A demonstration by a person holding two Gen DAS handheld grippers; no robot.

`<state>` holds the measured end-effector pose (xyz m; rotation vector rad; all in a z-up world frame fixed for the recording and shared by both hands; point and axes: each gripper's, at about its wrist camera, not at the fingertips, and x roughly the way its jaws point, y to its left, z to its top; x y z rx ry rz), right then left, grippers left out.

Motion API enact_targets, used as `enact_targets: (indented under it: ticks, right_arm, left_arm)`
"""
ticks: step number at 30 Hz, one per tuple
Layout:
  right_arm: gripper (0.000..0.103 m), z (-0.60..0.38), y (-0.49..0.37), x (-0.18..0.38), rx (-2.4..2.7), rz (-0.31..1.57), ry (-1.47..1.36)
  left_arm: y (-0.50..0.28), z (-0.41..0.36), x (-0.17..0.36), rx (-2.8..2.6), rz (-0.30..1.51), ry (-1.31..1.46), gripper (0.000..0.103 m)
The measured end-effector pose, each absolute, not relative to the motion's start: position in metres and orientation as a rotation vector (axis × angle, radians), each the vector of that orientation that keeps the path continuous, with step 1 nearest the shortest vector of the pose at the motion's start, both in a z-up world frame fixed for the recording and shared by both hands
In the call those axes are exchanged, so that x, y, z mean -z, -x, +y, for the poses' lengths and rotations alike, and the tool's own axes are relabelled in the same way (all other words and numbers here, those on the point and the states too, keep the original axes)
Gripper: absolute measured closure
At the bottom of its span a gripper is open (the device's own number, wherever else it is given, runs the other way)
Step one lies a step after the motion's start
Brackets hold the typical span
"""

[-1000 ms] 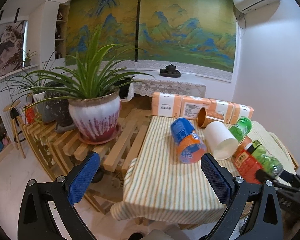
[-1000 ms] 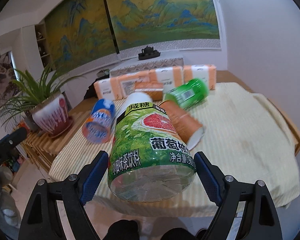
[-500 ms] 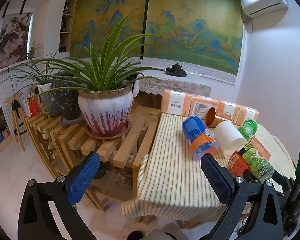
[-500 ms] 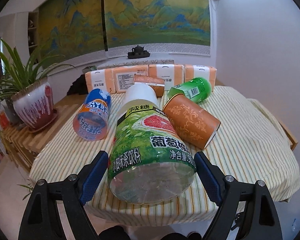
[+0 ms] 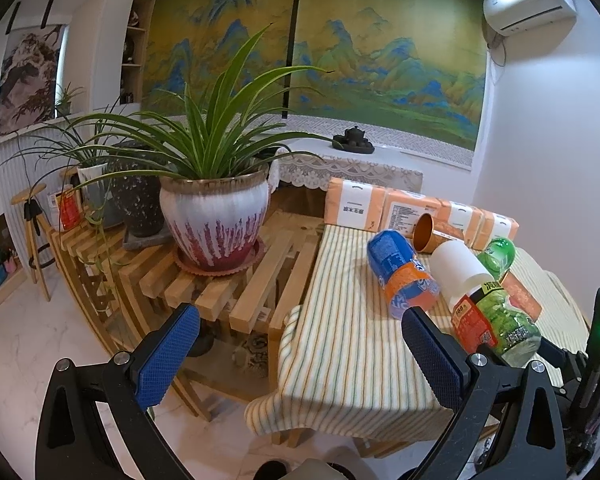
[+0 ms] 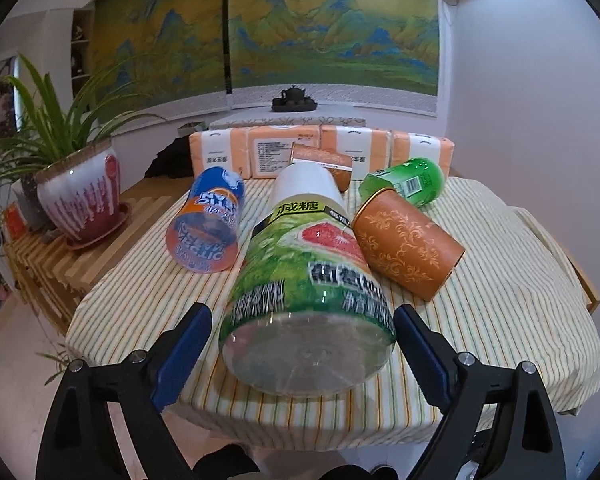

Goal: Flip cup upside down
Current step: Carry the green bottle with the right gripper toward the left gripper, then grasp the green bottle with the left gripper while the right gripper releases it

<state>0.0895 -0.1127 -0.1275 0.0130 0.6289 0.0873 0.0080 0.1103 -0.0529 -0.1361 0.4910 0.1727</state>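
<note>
A green grapefruit-label cup (image 6: 300,280) with a white upper part lies tilted on the striped tablecloth (image 6: 520,280), its clear base toward me. My right gripper (image 6: 302,312) flanks that base; its blue pads (image 6: 180,352) stand a narrow gap off the cup's sides, so it is open. The cup's label is motion-blurred. In the left wrist view the same cup (image 5: 496,320) rests near the table's front right. My left gripper (image 5: 300,320) is open and holds nothing, hanging over the floor left of the table corner.
Lying on the table are a blue-orange cup (image 6: 206,232), an orange patterned cup (image 6: 408,244), a green cup (image 6: 404,182) and another orange cup (image 6: 320,160). Tissue packs (image 6: 280,152) line the back. A potted plant (image 5: 212,220) stands on a slatted wooden bench to the left.
The right gripper's pads have spread slightly off the green cup, which has settled lower toward the table. The left gripper has drifted left and back from the table.
</note>
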Motion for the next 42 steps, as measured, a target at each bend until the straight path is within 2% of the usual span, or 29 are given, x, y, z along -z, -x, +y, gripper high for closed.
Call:
enact_targets:
  ticks: [19,28,35,42]
  right_arm:
    - [0.012,-0.160,-0.046,0.098,-0.205,0.586,-0.110]
    - [0.012,-0.228,-0.016,0.090,-0.139,0.551,-0.195]
    - [0.012,-0.268,-0.005,0.101,-0.109,0.551,-0.240]
    - [0.012,-0.297,0.004,0.108,-0.088,0.547,-0.268]
  left_arm:
    - [0.001,0.071,0.051,-0.131,0.486,0.122,0.001]
    - [-0.004,0.007,0.066,-0.005,0.541,0.130,0.001]
    - [-0.005,-0.059,0.082,0.025,0.520,0.109,0.001]
    - [-0.023,-0.093,0.102,-0.025,0.536,0.103,0.001]
